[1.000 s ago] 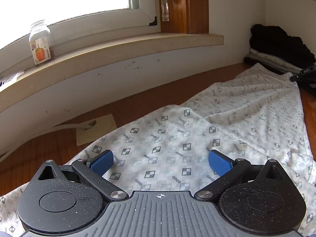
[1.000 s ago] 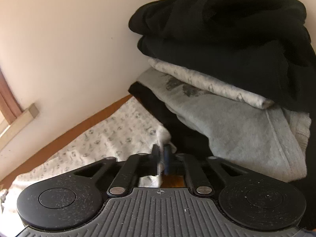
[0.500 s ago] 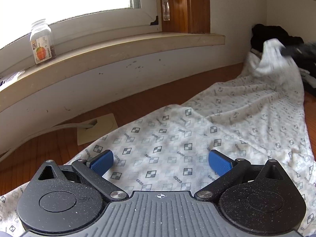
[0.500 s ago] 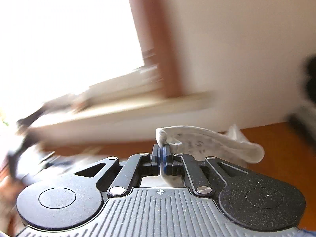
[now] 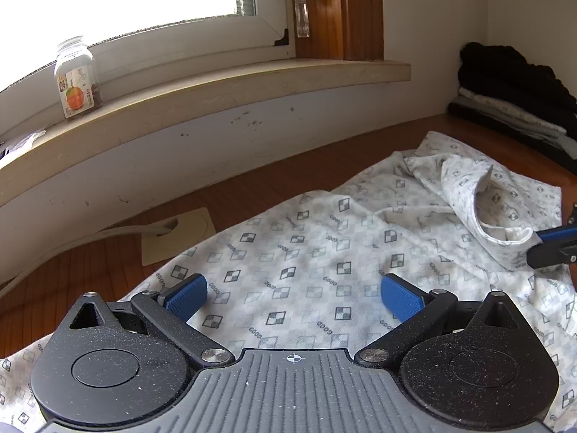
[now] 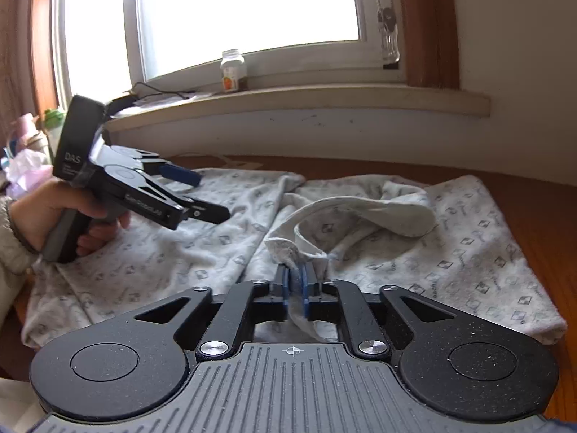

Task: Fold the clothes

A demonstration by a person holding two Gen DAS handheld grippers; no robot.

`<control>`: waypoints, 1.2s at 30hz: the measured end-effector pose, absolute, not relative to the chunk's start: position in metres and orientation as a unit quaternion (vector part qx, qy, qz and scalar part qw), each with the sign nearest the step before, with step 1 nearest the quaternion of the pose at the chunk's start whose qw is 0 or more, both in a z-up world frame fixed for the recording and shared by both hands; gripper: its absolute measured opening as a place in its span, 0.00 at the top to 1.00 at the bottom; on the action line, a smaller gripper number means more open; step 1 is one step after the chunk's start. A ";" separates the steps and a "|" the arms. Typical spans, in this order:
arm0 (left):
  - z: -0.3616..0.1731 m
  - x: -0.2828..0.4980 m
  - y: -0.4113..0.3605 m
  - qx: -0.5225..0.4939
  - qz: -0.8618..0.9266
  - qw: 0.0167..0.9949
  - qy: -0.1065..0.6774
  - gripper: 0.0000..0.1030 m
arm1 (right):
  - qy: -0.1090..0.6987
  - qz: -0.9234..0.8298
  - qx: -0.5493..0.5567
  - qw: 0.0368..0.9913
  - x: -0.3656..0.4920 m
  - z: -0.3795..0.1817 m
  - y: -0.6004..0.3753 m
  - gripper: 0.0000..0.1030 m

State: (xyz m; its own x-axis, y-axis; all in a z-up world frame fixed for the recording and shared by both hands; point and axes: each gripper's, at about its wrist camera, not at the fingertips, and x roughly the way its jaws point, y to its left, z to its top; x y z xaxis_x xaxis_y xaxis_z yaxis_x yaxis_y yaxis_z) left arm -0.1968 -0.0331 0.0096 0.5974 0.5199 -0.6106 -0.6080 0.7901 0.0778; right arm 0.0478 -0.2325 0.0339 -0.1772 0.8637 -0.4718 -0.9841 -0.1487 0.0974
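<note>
Two tongs: left tongs (image 5: 294, 294) wide apart above garment (image 5: 306, 252), right tongs (image 6: 295, 285) opening, hem between.

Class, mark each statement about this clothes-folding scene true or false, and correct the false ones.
1. The left gripper stands open over the patterned garment. True.
2. A jar stands on the windowsill. True.
3. The right gripper has nothing between its jaws. False: a fold of the garment lies between them as they open.
4. The garment lies perfectly flat. False: one end is folded back over it.
5. The stack of clothes sits on the windowsill. False: it sits in the corner on the wooden surface.
</note>
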 end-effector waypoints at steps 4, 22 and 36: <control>0.010 -0.196 -0.033 -0.068 0.316 0.890 0.320 0.01 | 0.167 0.739 -0.197 0.622 0.034 0.033 -0.229 0.59; 0.008 -0.195 -0.033 -0.067 0.317 0.889 0.323 0.01 | 0.165 0.744 -0.210 0.613 0.025 0.031 -0.217 0.89; 0.071 -0.101 -0.066 -0.072 0.214 0.933 0.279 0.44 | 0.180 0.747 -0.145 0.623 0.040 0.032 -0.227 0.89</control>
